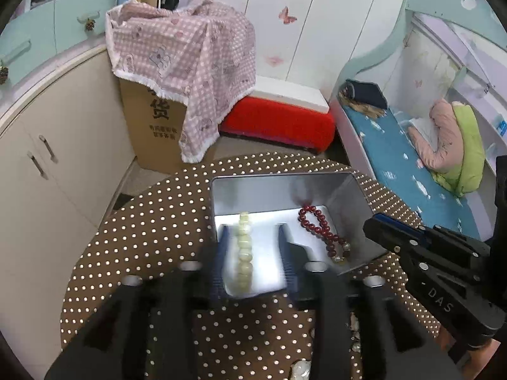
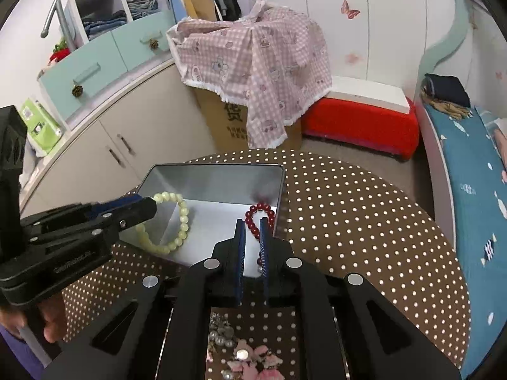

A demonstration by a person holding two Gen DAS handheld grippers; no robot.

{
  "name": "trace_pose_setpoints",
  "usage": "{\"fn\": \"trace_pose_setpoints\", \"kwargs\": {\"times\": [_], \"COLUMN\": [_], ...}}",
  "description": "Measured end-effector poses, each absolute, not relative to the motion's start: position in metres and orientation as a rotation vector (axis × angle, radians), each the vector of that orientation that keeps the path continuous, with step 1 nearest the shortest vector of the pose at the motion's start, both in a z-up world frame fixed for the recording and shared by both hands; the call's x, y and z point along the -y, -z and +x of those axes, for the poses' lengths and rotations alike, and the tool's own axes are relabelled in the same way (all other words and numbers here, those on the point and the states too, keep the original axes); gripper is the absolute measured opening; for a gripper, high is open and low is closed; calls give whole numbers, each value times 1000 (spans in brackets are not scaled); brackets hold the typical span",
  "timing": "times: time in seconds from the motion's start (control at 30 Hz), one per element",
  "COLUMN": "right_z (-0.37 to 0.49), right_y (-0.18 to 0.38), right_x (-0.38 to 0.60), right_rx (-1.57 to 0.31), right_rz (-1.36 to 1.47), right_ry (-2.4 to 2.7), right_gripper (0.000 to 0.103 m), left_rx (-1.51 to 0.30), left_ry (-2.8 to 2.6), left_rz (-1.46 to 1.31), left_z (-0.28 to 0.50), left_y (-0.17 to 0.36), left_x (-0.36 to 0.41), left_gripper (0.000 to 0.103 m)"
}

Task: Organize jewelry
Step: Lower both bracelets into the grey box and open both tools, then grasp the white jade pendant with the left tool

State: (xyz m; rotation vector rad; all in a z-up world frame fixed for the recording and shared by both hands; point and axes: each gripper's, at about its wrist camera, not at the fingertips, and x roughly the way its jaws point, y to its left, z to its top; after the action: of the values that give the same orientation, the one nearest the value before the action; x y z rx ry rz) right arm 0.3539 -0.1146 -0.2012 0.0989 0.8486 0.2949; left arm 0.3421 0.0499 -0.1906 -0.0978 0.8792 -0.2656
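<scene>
pale bead bracelet (image 2: 171,224), dark red bracelet (image 2: 258,218) inside metal tin (image 2: 218,177).

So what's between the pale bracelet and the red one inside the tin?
Only bare metal floor of the tin. The right wrist view shows nothing between the pale bracelet and the red bracelet; the left view agrees.
</scene>
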Motion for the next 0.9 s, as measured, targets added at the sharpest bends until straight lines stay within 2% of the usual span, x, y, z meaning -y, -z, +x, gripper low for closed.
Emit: {"fn": "trace_pose_setpoints", "kwargs": {"times": [0.03, 0.1, 0.13, 0.17, 0.43, 0.9], "right_z": [349, 338, 331, 324, 268, 220], "right_y": [197, 189, 182, 177, 158, 228], "right_x": [115, 121, 123, 125, 141, 169], "right_rx": [-838, -803, -778, -759, -694, -820], "right_rz": [92, 94, 92, 85, 43, 58], "right_ry": [-287, -274, -261, -257, -242, -215], "right_gripper": [13, 32, 55, 59, 60, 61], "left_rx": [-868, -818, -800, -783, -672, -845], "left_ry": [265, 225, 215, 210, 145, 197], "left_rz": [-103, -83, -77, -75, -68, -51], "left_z": [338, 326, 321, 316, 254, 211], "left_y": [187, 176, 172, 167, 149, 234], "left_x": [-49, -50, -51, -52, -54, -15], "left_gripper": [53, 62, 63, 64, 75, 76]}}
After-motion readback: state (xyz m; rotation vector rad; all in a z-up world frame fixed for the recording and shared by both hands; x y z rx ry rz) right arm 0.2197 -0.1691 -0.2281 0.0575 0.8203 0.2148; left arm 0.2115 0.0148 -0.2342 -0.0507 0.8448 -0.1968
